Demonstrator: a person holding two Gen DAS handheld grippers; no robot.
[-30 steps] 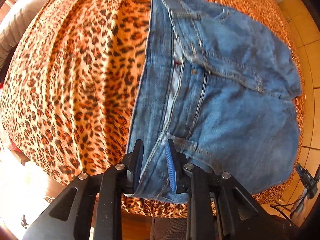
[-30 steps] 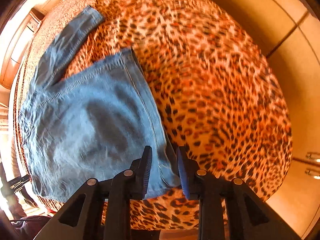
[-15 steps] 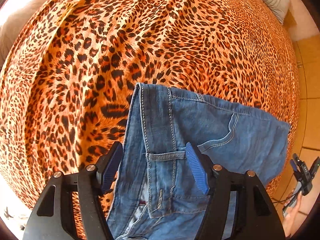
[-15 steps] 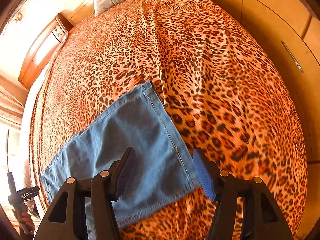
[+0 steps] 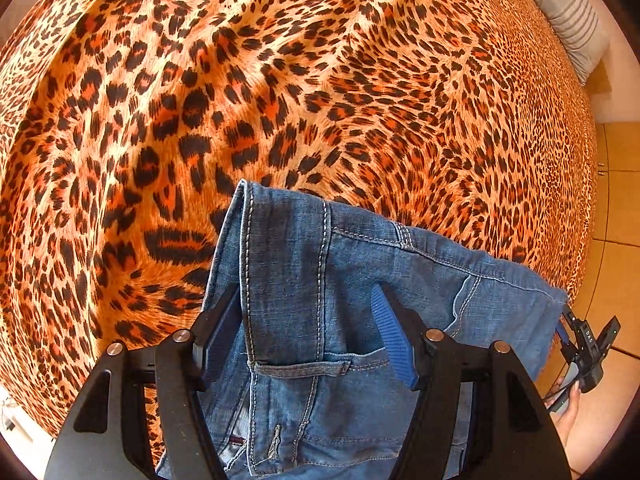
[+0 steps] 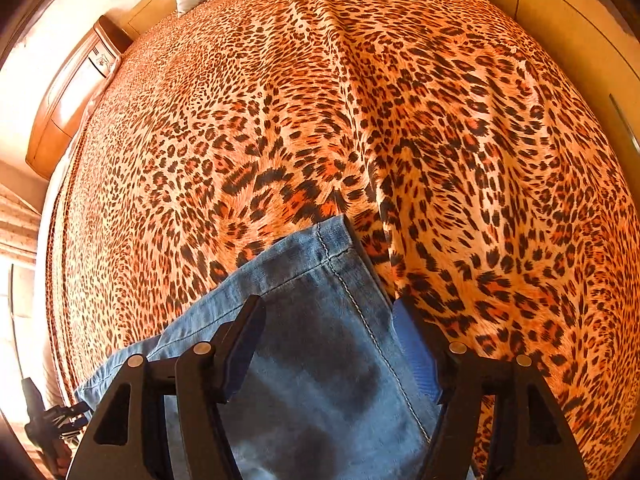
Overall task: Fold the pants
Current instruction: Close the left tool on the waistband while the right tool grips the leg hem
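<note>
Denim pants [image 5: 360,320] lie folded on the leopard-print bed [image 5: 280,100], both grippers' fingers [image 5: 390,344] spread, so careless withdrawal could snag the fold.

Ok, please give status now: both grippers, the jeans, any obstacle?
Left gripper open over waistband. Right gripper open over leg hem. Jeans lying on leopard bedspread. No obstacle seen.

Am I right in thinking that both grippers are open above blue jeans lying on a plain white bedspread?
Not quite: the bedspread is leopard-print, orange and black, not plain white, as both wrist views show. The rest holds: the left gripper and right gripper are open above the blue jeans.
</note>
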